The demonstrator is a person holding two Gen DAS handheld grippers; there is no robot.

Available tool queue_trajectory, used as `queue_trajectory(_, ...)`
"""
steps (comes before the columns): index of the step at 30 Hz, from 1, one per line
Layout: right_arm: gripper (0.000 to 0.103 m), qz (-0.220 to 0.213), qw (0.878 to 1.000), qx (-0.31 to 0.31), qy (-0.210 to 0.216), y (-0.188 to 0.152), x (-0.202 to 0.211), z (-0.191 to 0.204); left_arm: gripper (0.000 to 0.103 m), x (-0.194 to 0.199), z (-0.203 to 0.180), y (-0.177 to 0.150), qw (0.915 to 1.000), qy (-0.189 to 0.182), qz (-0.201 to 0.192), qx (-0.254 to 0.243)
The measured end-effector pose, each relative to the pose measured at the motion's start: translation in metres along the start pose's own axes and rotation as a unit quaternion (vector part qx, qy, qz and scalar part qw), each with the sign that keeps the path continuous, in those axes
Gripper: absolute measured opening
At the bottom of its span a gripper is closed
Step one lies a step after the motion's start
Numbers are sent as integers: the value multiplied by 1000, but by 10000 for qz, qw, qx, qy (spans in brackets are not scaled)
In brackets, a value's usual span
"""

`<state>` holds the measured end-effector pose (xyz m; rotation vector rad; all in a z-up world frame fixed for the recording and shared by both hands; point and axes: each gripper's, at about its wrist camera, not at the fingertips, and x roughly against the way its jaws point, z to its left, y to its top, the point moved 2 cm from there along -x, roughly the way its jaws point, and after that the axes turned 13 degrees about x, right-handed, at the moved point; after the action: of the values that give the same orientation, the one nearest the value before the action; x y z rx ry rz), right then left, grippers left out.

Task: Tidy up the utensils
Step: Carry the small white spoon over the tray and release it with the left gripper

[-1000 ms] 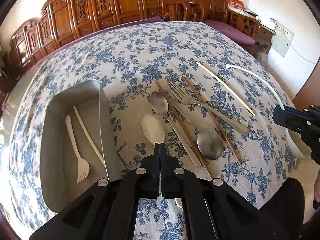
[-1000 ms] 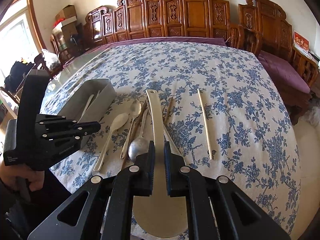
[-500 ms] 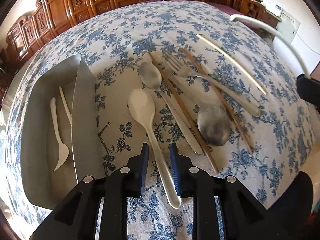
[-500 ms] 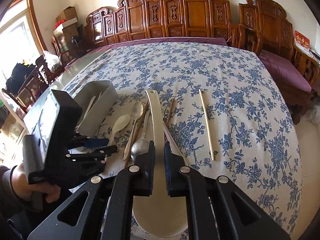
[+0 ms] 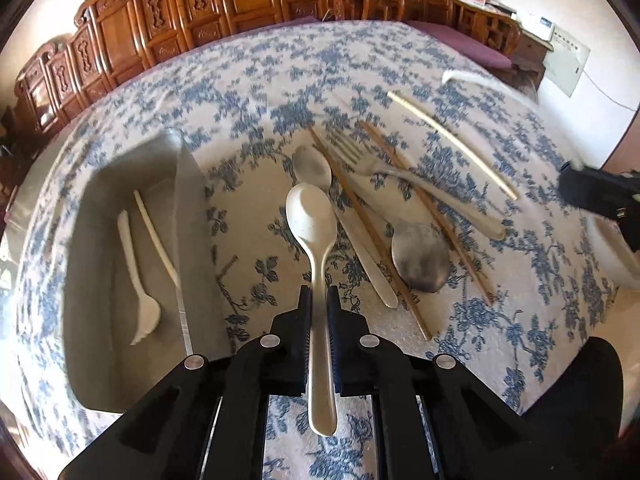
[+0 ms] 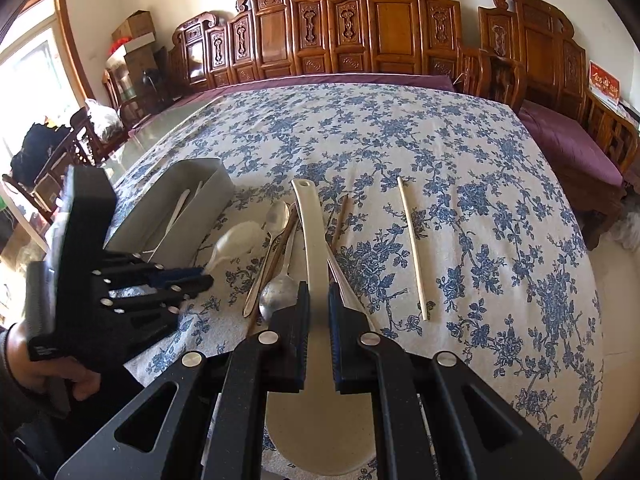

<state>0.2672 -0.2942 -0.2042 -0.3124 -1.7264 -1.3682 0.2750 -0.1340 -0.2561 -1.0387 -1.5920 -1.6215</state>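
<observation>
Here, a table under a blue-flowered white cloth [image 6: 460, 152] fills both views; carved wooden chairs [image 6: 384, 28] line the far wall, a purple cushioned bench [image 6: 568, 144] sits at the right edge, cardboard boxes [image 6: 134, 38] at upper left.

Container: grey tray [image 5: 88, 280], left of frame in the left wrist view. Inside it lie a white plastic fork [image 5: 138, 280] and a pale chopstick [image 5: 156, 236], side by side.

Left gripper [image 5: 318, 300]: jaws closing, narrow, pads pressing the handle of a cream spoon [image 5: 310, 220] whose bowl points up-frame.

Right gripper [image 6: 319, 308]: narrow, clamped on the handle of a large cream rice paddle [image 6: 310, 240].

Loose on the cloth, centre: two metal spoons [image 5: 420, 260], a metal fork [image 5: 400, 176], brown chopsticks [image 5: 376, 240], and a pale chopstick [image 6: 412, 248] apart at right.

Only the right wrist view shows the hand [image 6: 44, 364] gripping the left tool and the paddle's blade at bottom; only the left wrist view shows the tray floor fully.
</observation>
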Motion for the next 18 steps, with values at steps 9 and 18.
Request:
queue_trajectory(9, 11, 54, 9999, 86, 11, -1, -5, 10, 7, 39, 20, 13, 9989, -170, -416, 117)
queue_trajectory(18, 11, 100, 9998, 172, 47, 1, -12, 23, 7, 59, 51, 31, 9970, -259, -674, 281)
